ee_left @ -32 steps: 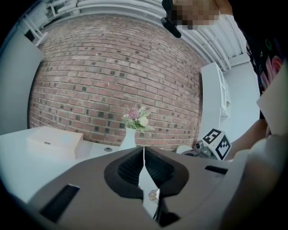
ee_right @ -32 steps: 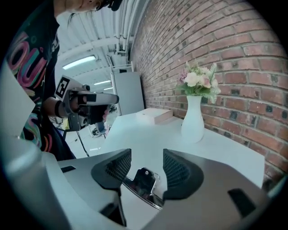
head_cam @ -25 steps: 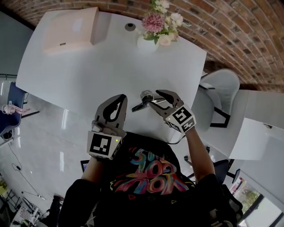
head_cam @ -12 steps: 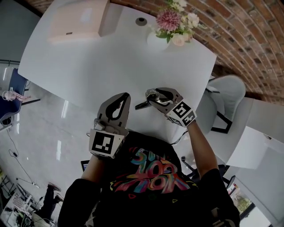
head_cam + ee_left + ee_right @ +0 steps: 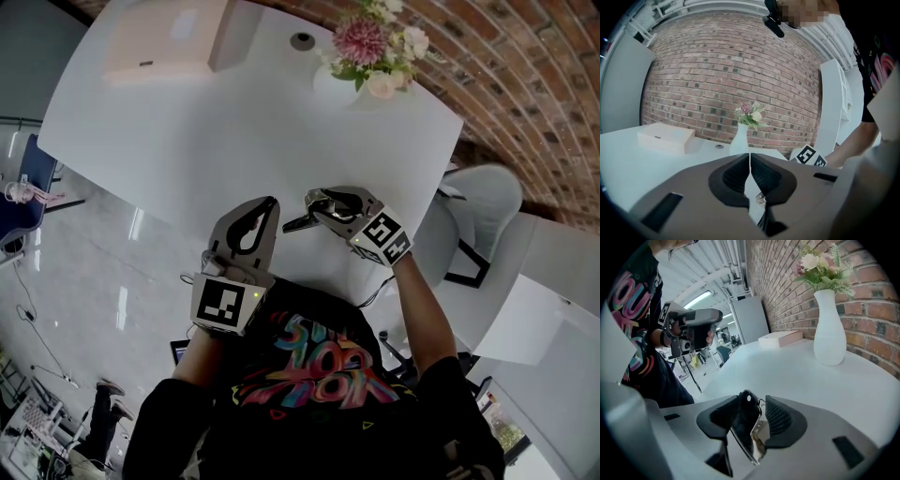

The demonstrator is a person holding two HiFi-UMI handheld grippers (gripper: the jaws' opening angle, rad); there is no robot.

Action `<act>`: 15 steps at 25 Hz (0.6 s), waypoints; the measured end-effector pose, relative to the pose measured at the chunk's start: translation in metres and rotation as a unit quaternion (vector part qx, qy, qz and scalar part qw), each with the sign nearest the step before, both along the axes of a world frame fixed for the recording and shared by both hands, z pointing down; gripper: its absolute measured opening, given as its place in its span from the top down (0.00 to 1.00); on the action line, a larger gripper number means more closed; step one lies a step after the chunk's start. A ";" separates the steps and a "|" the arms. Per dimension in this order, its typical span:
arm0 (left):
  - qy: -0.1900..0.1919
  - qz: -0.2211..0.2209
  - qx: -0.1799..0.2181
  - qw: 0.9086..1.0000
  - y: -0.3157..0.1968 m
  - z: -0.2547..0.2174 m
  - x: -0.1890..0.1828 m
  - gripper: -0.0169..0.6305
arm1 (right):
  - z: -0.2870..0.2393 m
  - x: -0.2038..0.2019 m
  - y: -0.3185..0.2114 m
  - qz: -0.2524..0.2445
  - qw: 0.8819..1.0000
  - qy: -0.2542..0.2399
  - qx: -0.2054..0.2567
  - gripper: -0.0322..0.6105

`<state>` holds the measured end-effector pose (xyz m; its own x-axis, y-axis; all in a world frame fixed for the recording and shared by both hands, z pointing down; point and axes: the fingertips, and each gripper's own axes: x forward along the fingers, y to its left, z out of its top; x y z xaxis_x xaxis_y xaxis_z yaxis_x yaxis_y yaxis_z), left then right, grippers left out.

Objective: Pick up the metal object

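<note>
Left gripper (image 5: 267, 204) hovers at the near edge of the white table (image 5: 187, 141), jaws pressed together with nothing in them. Just right of it we see the black-and-chrome metal object (image 5: 747, 425), low on the table between the pads of the right gripper (image 5: 317, 204). Those jaws have just been closing and now pinch it on both sides. We judge this the grasp step. Next: firm the squeeze, then lift straight up.
</note>
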<state>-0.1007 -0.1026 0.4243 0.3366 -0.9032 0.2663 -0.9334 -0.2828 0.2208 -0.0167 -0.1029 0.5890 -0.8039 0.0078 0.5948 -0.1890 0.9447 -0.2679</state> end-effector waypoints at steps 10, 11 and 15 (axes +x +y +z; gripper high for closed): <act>-0.003 -0.009 -0.003 1.000 -0.001 0.000 -0.003 0.93 | 0.002 -0.001 0.008 -0.031 0.999 0.016 0.014 0.71; -0.004 -0.008 -0.003 1.000 0.000 0.000 -0.003 0.93 | 0.002 -0.001 0.009 -0.033 0.999 0.015 0.012 0.72; -0.004 -0.009 -0.002 1.000 0.003 0.000 -0.003 0.93 | -0.001 0.000 0.014 -0.036 0.999 0.008 -0.007 0.76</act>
<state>-0.1040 -0.1000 0.4240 0.3185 -0.9076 0.2734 -0.9401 -0.2655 0.2137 -0.0165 -0.0894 0.5881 -0.7912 0.0738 0.6071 -0.1249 0.9523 -0.2785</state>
